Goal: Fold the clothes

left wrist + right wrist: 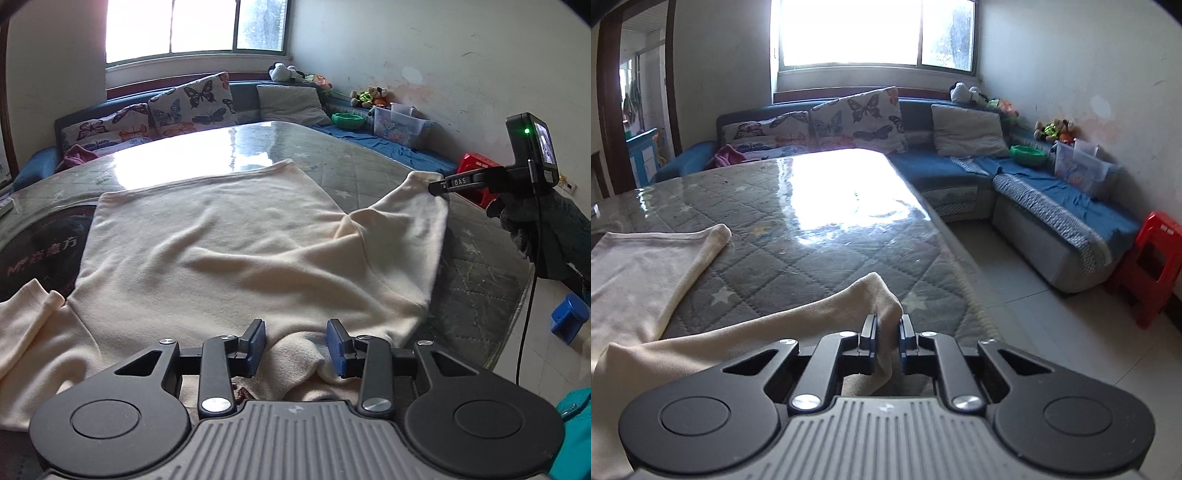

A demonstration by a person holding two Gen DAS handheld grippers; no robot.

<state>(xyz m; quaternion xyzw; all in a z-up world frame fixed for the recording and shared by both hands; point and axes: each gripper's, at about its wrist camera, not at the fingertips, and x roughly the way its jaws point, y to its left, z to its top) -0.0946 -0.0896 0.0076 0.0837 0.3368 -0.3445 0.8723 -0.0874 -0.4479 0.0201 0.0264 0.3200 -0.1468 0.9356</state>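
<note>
Cream shirt (229, 251) flat on quilted table (798, 229), sleeve (812, 314) pinched in right gripper (886, 332), left gripper (295, 343) jaws apart.

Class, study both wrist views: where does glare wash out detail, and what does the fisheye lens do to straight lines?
Left wrist view: the window is blown out, and its glare whitens the far table top beyond the cream garment. Right wrist view: the same glare hides the quilted pattern mid-table, and the doorway frame bows, corners vignetted black.
</note>
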